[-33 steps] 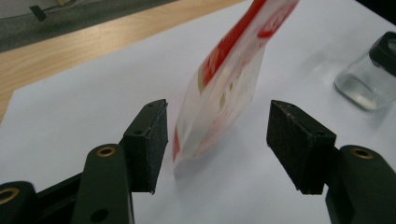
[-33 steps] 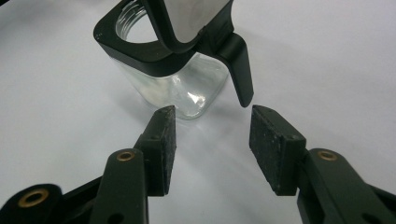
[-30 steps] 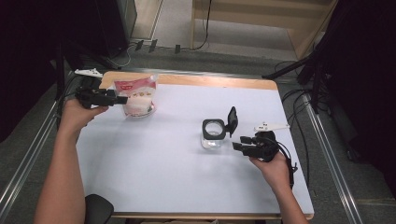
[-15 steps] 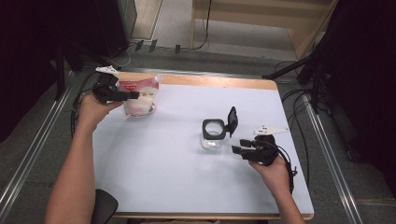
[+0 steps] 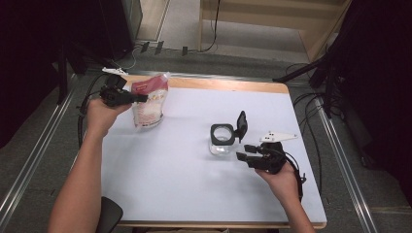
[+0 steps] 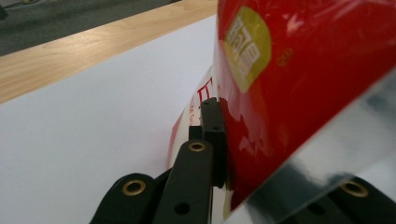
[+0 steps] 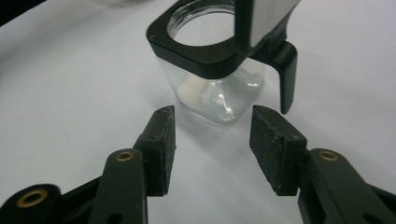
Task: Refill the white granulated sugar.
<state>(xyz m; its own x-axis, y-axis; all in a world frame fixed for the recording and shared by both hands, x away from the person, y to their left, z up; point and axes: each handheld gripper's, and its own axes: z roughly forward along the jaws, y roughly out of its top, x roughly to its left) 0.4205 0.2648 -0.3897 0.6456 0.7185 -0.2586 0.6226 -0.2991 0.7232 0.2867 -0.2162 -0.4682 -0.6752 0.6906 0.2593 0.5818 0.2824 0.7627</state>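
L gripper (image 5: pixel 141 98): jaws have just been closing and now pinch the upper edge of the red-and-white pouch (image 5: pixel 148 99), which stands upright at the far L part of the table (image 5: pixel 160 184). In the left gripper view the pouch (image 6: pixel 299 79) sits between the pads, its red film pressed against the L pad (image 6: pixel 214 135); the R pad is hidden behind the film.

R gripper (image 5: pixel 247 151): jaws spread about halfway, nothing between them. Clear jar (image 5: pixel 221 141) w/ black collar and flip lid raised stands just ahead of the tips, apart from them. In the right gripper view the jar (image 7: pixel 215 88) sits just beyond both pads (image 7: pixel 163 140), not touching.
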